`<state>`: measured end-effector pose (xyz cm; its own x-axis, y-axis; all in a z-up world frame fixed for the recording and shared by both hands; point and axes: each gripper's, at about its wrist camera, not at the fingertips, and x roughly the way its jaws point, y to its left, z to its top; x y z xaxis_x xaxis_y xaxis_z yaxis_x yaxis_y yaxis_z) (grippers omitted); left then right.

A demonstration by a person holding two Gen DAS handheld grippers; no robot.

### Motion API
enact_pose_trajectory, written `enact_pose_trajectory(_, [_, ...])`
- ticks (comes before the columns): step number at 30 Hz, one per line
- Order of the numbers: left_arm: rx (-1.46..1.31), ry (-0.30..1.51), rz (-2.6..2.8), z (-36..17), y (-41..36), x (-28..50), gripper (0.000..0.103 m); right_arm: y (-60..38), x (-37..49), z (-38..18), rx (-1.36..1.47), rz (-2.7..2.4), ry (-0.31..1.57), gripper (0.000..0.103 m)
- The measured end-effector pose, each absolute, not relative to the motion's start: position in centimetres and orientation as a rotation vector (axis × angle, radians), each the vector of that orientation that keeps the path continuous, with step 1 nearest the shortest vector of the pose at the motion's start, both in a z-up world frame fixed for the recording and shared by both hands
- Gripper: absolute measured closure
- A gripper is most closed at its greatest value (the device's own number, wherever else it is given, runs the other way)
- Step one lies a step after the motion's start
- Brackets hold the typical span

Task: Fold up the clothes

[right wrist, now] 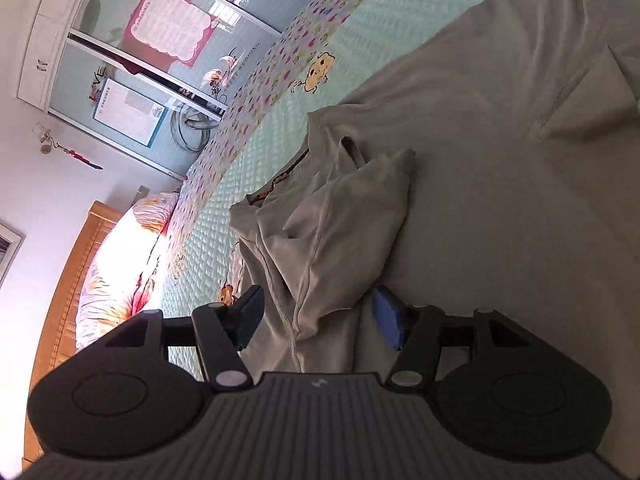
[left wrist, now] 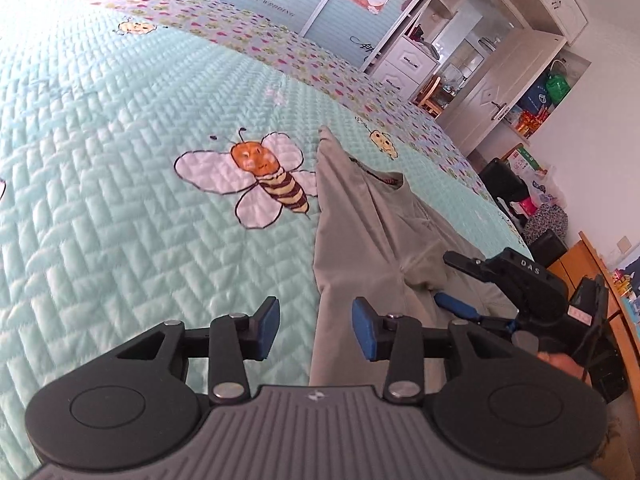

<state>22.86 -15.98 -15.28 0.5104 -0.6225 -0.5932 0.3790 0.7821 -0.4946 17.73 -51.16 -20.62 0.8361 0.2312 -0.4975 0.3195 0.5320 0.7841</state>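
Observation:
A grey-green garment (left wrist: 360, 220) lies spread on the mint quilt (left wrist: 120, 160) of a bed. In the left wrist view my left gripper (left wrist: 316, 328) hovers open over the garment's left edge, its blue pads (left wrist: 268, 328) clear of the cloth. To its right my right gripper (left wrist: 448, 282) stands over a bunched fold. In the right wrist view the garment (right wrist: 480, 160) fills the right side. A rumpled fold (right wrist: 332, 232) of it lies between the spread fingers of my right gripper (right wrist: 320, 318). Neither pad squeezes the fold.
The quilt bears a printed bee (left wrist: 260, 176) just left of the garment. Bright pillows (right wrist: 120, 272) and a wooden headboard (right wrist: 68, 280) stand at the bed's head. A white wardrobe (left wrist: 480, 60), bags on the floor (left wrist: 532, 196) and a wooden cabinet (left wrist: 592, 272) lie beyond the bed.

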Motion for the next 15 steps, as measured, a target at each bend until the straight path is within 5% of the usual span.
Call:
enact_pose_trajectory(9, [-0.183, 0.763, -0.639, -11.4, -21.4, 28.4, 0.059, -49.5, 20.0, -21.9, 1.138, -0.029, 0.536, 0.037])
enact_pose_trajectory(15, [-0.140, 0.796, -0.608, -11.1, -25.9, 33.7, 0.057, -47.5, 18.8, -23.7, 0.985, 0.065, 0.320, 0.037])
